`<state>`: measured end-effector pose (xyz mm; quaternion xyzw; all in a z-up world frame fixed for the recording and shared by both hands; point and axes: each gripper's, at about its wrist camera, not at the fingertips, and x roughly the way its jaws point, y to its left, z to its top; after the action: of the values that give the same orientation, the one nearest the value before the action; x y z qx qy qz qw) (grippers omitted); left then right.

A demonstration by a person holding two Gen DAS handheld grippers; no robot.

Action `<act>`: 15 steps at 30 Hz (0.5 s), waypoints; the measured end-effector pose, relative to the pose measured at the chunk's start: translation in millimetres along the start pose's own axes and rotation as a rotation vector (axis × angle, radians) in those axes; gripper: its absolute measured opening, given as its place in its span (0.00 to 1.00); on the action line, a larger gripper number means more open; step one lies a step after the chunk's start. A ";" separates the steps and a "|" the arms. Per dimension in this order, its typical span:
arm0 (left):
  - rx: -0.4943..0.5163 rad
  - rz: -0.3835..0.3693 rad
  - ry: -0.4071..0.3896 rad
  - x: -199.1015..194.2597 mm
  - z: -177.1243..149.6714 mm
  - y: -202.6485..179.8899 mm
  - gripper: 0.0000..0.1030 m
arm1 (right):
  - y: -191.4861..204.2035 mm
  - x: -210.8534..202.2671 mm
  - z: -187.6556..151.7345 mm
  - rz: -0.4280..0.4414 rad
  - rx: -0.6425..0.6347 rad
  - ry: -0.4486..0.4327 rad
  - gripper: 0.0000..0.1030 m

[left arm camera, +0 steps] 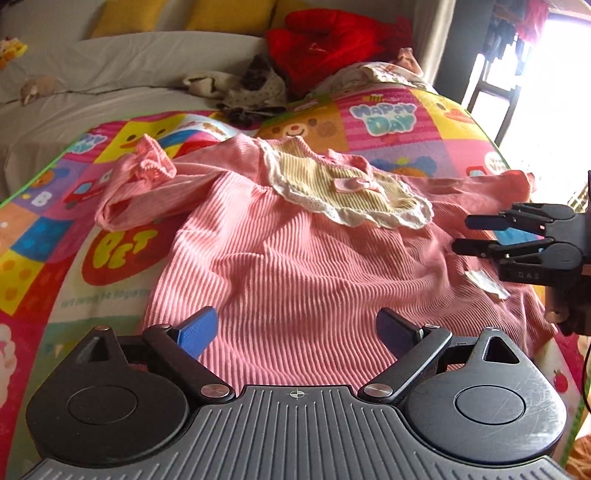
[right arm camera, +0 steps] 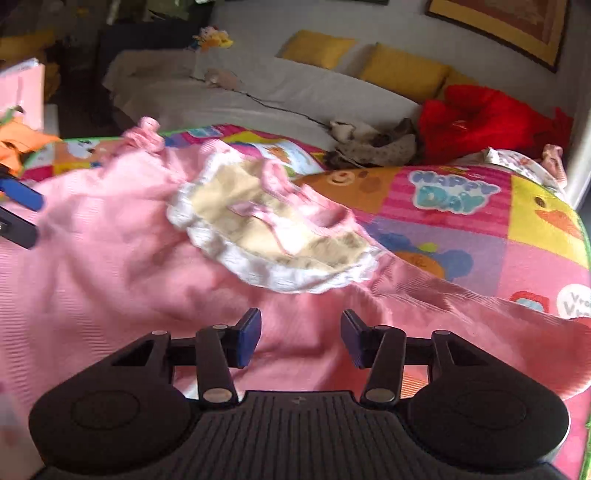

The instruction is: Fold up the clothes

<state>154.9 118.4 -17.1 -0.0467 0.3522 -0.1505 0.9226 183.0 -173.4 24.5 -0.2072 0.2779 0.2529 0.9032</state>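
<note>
A colourful cartoon play mat (left arm camera: 388, 122) is covering the near bed, while yellow cushions (right arm camera: 402, 70) are leaning along the far wall edge and a red plush toy (left arm camera: 325, 44) (crumpled) is lying at the mat's far corner.

A home, prob. a living rm or bedrm: grey sofa or bed (right arm camera: 258, 99) w/ yellow cushions (right arm camera: 402, 70), framed picture (right arm camera: 509, 26) on the wall, kids' cartoon play mat (left arm camera: 388, 114) marked "Happy Day", soft toy (right arm camera: 212, 38), heaped laundry incl. a red garment (left arm camera: 325, 48), clothes hanging by the bright window (left arm camera: 517, 26).
</note>
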 end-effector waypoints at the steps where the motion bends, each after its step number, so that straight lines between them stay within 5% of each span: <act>1: 0.028 0.000 0.000 -5.0 -2.2 -3.5 0.93 | 9.4 -14.1 -0.7 0.074 -0.012 -0.014 0.41; 5: 0.144 -0.021 0.008 -17.7 -11.8 -20.7 0.93 | 54.6 -59.6 -4.8 0.330 -0.089 -0.047 0.38; 9: 0.264 -0.045 0.011 -28.3 -19.0 -40.2 0.93 | 85.9 -64.0 -13.7 0.387 -0.145 -0.026 0.37; 12: 0.318 -0.054 0.002 -37.6 -20.7 -48.6 0.93 | 87.3 -59.5 -15.7 0.393 -0.097 -0.015 0.05; 15: 0.297 -0.026 -0.027 -49.0 -16.5 -42.7 0.93 | 81.1 -62.5 -13.1 0.426 -0.020 -0.026 0.03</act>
<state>98.9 93.4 10.0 0.0837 0.3130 -0.2125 0.9219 86.6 -137.7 33.4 -0.1493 0.3013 0.4434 0.8308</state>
